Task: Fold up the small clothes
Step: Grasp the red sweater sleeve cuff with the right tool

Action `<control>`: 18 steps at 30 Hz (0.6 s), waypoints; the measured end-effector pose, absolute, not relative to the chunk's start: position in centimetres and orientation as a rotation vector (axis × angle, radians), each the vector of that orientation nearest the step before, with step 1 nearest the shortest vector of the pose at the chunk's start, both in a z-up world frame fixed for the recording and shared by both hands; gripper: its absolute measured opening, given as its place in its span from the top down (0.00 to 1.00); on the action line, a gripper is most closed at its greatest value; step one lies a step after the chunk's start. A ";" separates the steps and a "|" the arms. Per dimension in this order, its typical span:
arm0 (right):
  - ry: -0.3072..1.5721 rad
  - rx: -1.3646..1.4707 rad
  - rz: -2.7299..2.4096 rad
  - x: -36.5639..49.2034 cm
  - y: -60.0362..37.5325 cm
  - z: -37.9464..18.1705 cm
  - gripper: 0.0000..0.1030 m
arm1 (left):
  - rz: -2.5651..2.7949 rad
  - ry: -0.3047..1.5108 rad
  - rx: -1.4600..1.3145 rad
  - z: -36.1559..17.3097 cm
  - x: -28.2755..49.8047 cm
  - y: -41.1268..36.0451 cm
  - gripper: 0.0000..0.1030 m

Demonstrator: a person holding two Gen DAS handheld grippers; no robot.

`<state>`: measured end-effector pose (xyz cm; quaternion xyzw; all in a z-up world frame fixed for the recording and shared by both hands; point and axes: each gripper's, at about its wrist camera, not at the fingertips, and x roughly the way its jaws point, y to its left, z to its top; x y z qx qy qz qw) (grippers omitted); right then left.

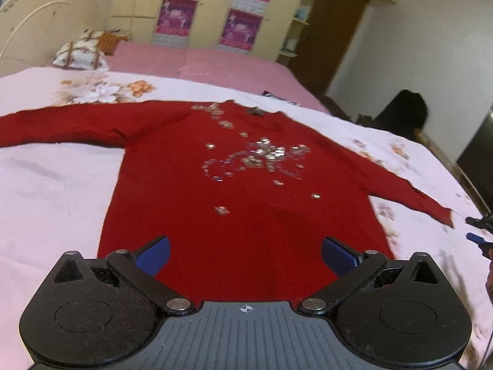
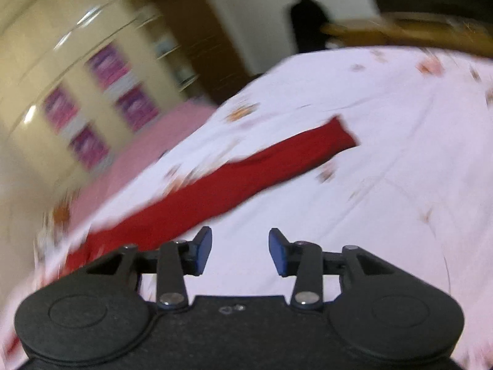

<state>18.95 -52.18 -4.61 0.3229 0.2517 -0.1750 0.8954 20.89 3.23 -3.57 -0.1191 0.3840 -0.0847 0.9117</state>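
Observation:
A red long-sleeved sweater with silver sequins lies flat, front up, on the bed, both sleeves spread out. My left gripper is open and empty, above the sweater's bottom hem. My right gripper is open and empty, above the bedsheet beside the sweater's right sleeve, whose cuff points to the far right. The right gripper's tips also show at the right edge of the left wrist view, near that cuff. The right wrist view is blurred.
The bed has a white floral sheet and a pink cover farther back. A patterned pillow lies at the headboard. A cupboard with purple posters and a brown door stand behind. A wooden footboard edges the bed.

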 end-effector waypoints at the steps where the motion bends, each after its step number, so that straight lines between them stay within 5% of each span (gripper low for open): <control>1: 0.504 0.719 -0.385 19.9 -54.1 -5.4 0.59 | -0.168 0.806 -0.253 -4.1 21.5 3.3 0.00; 13: 0.468 0.941 -0.459 27.5 -62.4 -13.9 0.65 | -0.071 0.911 -0.269 -8.5 27.0 4.5 0.00; 17: 0.503 0.883 -0.491 28.4 -62.6 -14.0 0.94 | -0.036 0.913 -0.269 -9.0 27.9 5.4 0.00; 18: 0.508 0.849 -0.495 28.6 -62.3 -13.8 0.94 | -0.025 0.912 -0.279 -9.1 28.0 5.8 0.00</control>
